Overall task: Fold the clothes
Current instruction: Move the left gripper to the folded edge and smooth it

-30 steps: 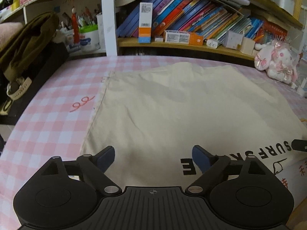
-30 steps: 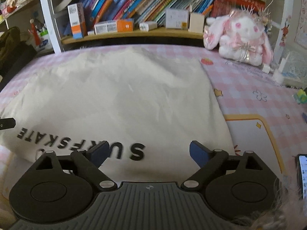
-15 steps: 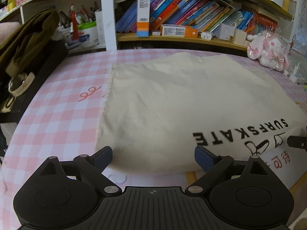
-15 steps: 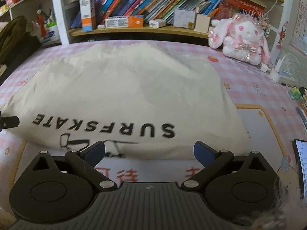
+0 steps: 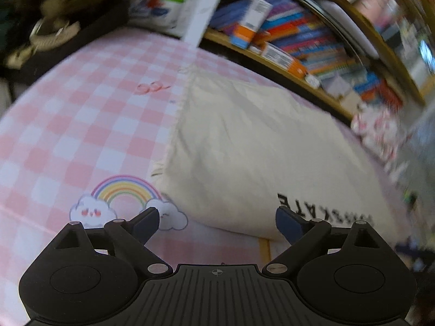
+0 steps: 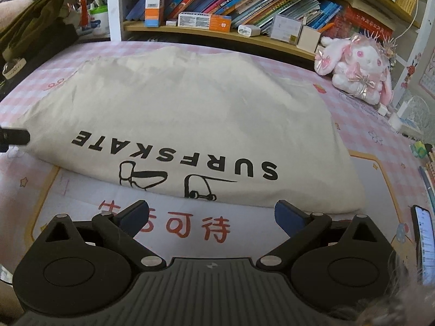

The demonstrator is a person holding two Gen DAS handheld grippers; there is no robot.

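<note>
So the cream shirt (image 6: 174,114) with SURFSKATE printed on it is lying flat, already folded over once by the look of it, on a pink checked mat (image 5: 68,125) that covers the worktop. Its near edge is a soft rounded fold, sitting just ahead of both tools.

What I'd worry about: that fold edge is puffy, so a pinch there could easily catch just the top layer and drag the shirt open instead of folding it. The mat is cloth-like too, so a low grab might snag the mat along with the shirt. Also the left view is tilted and smeared, which reads to me like that hand is swinging fast, not great for a clean grab.

Left tool (image 5: 217,221) has its fingers spread wide, nothing between them, hovering low near the shirt's left near corner, beside a rainbow print (image 5: 125,190). Right tool (image 6: 212,214) is also spread wide and empty, level, aimed at the near edge, just short of it.

Bookshelf (image 6: 217,30) and a plush bunny (image 6: 359,68) sit behind, a phone (image 6: 424,244) off to the right.
</note>
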